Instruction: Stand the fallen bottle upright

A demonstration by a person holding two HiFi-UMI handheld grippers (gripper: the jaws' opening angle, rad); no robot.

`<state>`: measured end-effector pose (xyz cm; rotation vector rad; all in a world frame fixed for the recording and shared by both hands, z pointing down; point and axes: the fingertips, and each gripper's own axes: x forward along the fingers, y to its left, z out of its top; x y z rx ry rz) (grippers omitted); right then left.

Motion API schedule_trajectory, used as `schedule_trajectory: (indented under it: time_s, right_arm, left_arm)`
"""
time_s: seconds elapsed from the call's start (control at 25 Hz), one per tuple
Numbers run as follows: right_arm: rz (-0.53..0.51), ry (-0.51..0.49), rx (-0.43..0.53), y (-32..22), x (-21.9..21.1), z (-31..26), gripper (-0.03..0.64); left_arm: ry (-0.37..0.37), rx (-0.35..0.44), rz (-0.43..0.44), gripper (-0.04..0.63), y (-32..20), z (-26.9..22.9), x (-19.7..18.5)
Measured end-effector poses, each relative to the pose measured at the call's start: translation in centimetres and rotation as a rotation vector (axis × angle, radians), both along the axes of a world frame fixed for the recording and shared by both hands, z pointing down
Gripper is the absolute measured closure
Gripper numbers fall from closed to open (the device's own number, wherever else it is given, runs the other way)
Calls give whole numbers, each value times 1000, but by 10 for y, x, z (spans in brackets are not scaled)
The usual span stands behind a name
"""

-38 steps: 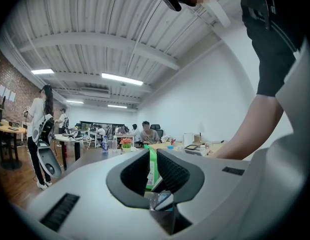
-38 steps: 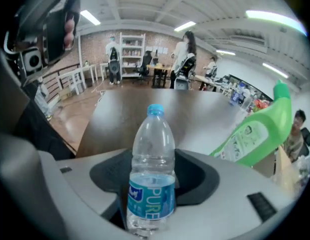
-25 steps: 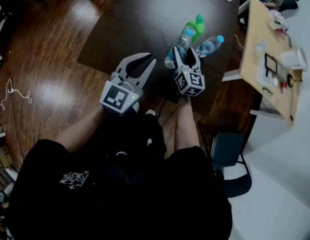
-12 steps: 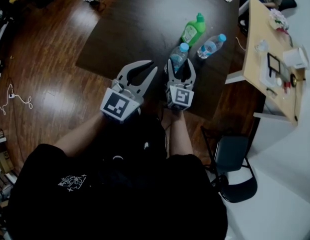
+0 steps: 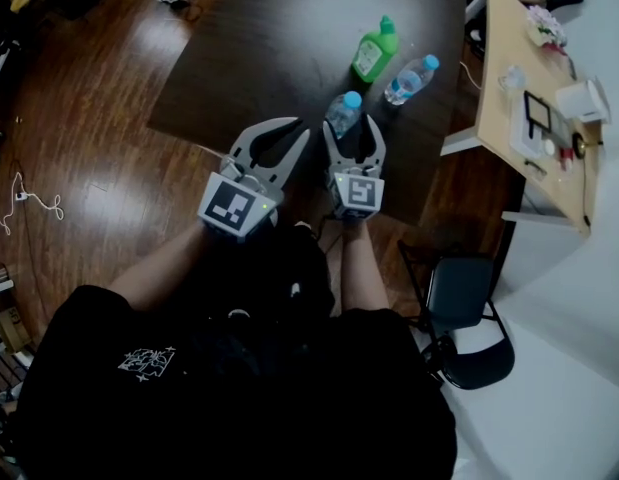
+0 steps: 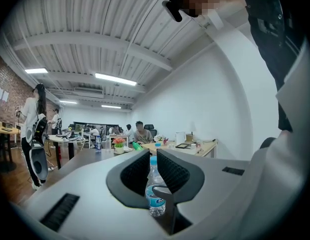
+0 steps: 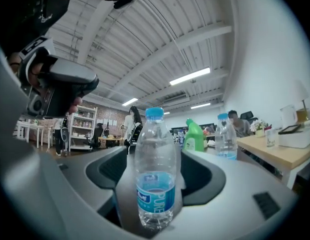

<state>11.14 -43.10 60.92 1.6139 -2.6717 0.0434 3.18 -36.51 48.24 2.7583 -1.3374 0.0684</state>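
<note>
One dark table (image 5: 269, 38) fills the middle, with one pale wooden desk (image 5: 509, 68) to its right and one black chair (image 5: 464, 298) nearer. There are two grippers. The left gripper (image 5: 300, 128) holds nothing, its jaws only a narrow slit apart. The right gripper (image 5: 350, 126) has just been opening its jaws; they stand wide, clear of the bottle between them. Three bottles stand upright: a blue-capped water bottle (image 5: 343, 110) on the table's near part between the right jaws, a second water bottle (image 5: 410, 78) and a green bottle (image 5: 373, 54) farther off to the right. The right gripper's body hides the near bottle's base. Its blue label reads PURE; the smaller print is illegible
</note>
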Motion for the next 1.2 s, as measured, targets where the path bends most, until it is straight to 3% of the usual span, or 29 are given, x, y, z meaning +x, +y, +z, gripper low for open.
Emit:
schedule_trajectory:
  time_s: [0.16,0.48,0.72,1.2]
  right_arm:
    - [-24,1,-34,30,6,-28,274]
    - [0,-171,-124,70,39,-114,595]
    - [-24,-117,-121,90,39,-132,595]
    - [-63,-73,-65,115,46,-160,595]
  left_arm:
    - [20,-21,2,551,4,-13,-1]
    - [66,-15,28,551,4,-44,10]
    - [98,9,59,551,5,-58,27]
    - [61,54,34,551,25,-71,36]
